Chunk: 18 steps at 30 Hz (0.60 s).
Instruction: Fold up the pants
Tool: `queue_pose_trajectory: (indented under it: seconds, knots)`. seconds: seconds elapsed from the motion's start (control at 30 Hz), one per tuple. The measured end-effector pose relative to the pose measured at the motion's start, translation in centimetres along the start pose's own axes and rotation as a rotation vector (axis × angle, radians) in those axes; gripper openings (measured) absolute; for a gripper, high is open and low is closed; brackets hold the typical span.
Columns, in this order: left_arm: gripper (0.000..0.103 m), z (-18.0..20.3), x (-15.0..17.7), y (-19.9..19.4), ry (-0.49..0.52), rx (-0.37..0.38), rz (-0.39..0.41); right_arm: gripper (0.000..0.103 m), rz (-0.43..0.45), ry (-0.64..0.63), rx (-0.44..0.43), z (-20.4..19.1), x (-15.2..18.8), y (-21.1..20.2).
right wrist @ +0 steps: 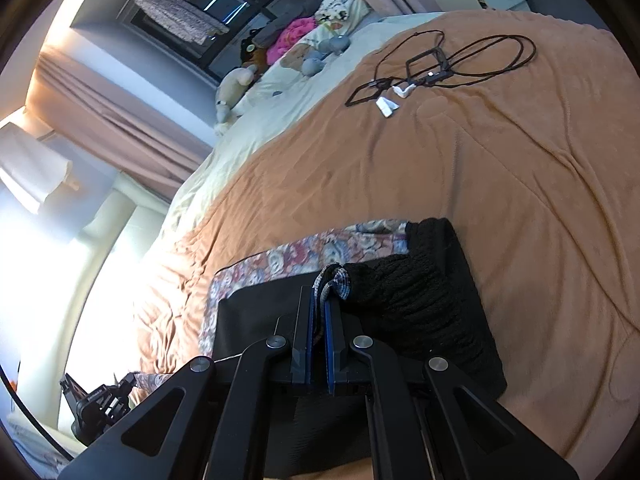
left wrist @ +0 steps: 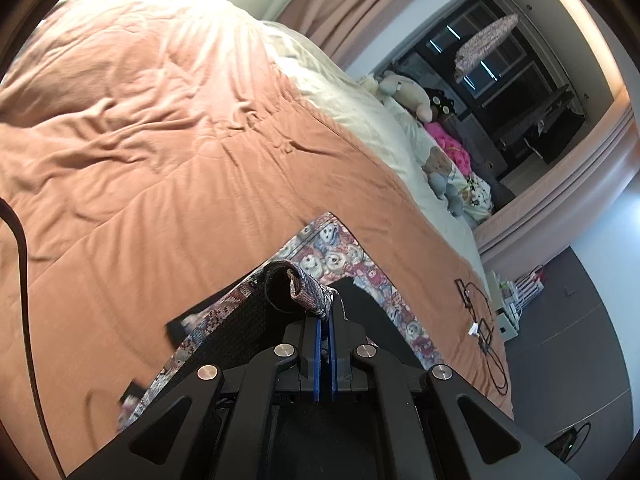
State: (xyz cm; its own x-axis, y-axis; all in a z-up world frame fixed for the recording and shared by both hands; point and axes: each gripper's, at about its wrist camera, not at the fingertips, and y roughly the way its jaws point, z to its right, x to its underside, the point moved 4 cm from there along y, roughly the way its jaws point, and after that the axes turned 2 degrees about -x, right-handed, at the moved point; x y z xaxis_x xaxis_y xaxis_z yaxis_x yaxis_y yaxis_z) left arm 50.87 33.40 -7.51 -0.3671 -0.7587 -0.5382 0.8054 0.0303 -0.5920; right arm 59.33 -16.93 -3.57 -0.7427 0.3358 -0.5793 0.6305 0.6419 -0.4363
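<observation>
- Left tool point(left wrist: 325, 314) sits nearest the lens, blue pads clamped on a rolled hem of the pants point(left wrist: 344, 258); the fabric loops up over the tip.
- Right tool point(right wrist: 322, 300) is likewise closed, pinching a bunched edge of the pants point(right wrist: 276, 260), with printed cloth and black lining both caught between the pads.
- Pants lie on the bed point(left wrist: 160, 160), on the orange blanket near its close edge; patterned outside with little faces, black fuzzy lining turned up on top.
- Lifted edge hangs between the two tools; the rest rests flat on the blanket.
- Judging by the drape: soft, limp and light. No stiffness, so it will sag between grips and a fold won't hold a crease unless laid down flat.
- Lined fabric looks thick and a bit grippy, so slipping out seems unlikely, but layers can bunch or separate.
- Best hold looks like the corners of one edge, both layers together, hands well apart to keep the edge taut.
- Step in hand, I'd say: carrying the gripped edge over to make a fold.
- Black cables point(right wrist: 460, 60) lie far right on the bed, well apart from the pants.
- Stuffed toys point(right wrist: 312, 56) are piled at the far side, clear of the work.
</observation>
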Motion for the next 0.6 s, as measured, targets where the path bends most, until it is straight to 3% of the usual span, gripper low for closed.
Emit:
queue_pose_trajectory:
  seconds: [0.33,0.6]
  knots:
    - [0.002,3.2,-3.0,7.5,0.052,-0.002,-0.045,0.002,0.002,0.050,0.074,1.1,-1.3,3.0]
    - [0.002,4.5,-4.4,13.7,0.101,-0.046,-0.091,0.003,-0.021,0.093,0.097,1.6,-2.0,4.8]
